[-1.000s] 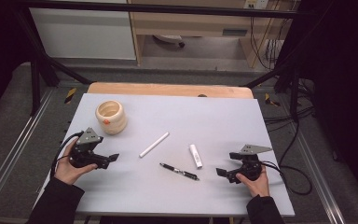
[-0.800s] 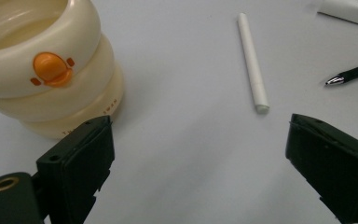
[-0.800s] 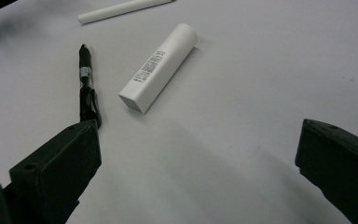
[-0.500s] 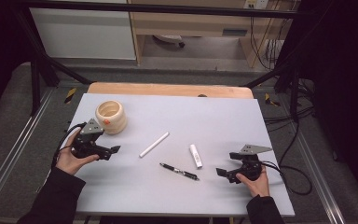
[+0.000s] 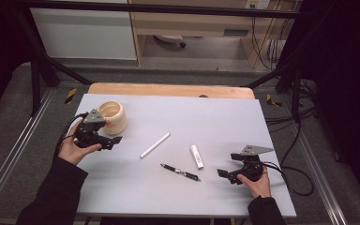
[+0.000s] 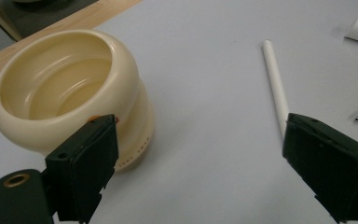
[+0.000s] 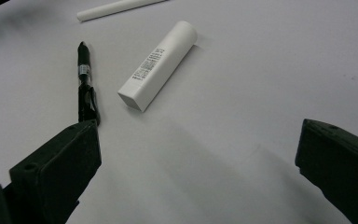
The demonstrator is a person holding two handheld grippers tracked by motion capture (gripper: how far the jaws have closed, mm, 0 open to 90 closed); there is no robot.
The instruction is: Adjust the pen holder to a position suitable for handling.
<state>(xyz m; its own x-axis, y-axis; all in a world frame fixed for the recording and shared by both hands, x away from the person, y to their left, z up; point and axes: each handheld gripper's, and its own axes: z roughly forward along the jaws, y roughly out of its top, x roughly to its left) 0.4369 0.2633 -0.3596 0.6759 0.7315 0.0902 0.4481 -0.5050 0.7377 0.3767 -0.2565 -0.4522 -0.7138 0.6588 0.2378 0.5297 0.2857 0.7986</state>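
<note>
The left tool (image 5: 114,140) hangs just beside the cream ribbed cup (image 5: 113,116), jaws spread wide and gripping nothing; in the left gripper view one jaw sits in front of the cup (image 6: 74,93) wall, though I cannot tell whether it touches, and the other stands off toward the slim white stick (image 6: 276,84). The right tool (image 5: 223,174) rests low near the front right of the bench (image 5: 262,122), likewise released, with the black pen (image 7: 85,84) just ahead of one jaw and the white tube (image 7: 161,63) a little farther on.

The cup stands upright at the back left of the bench, near the wooden edge, well apart from the stick (image 5: 154,145), the white tube (image 5: 196,156) and the pen (image 5: 180,172), which lie loose in the middle.

The likeliest trouble is on the left. The cup looks light and its rim bulges, so a jaw that closes on the wall from outside could slide off the curve and tip it or push it toward the wooden edge. A grip taken over the rim, one jaw inside, seems safer; a glancing approach could simply shove it away.

On the right, the pen is thin and lies flat, so jaws that come down off-centre could roll it or pinch the bench instead. The tube is round and close by, and a careless sweep could set it rolling into the pen
</note>
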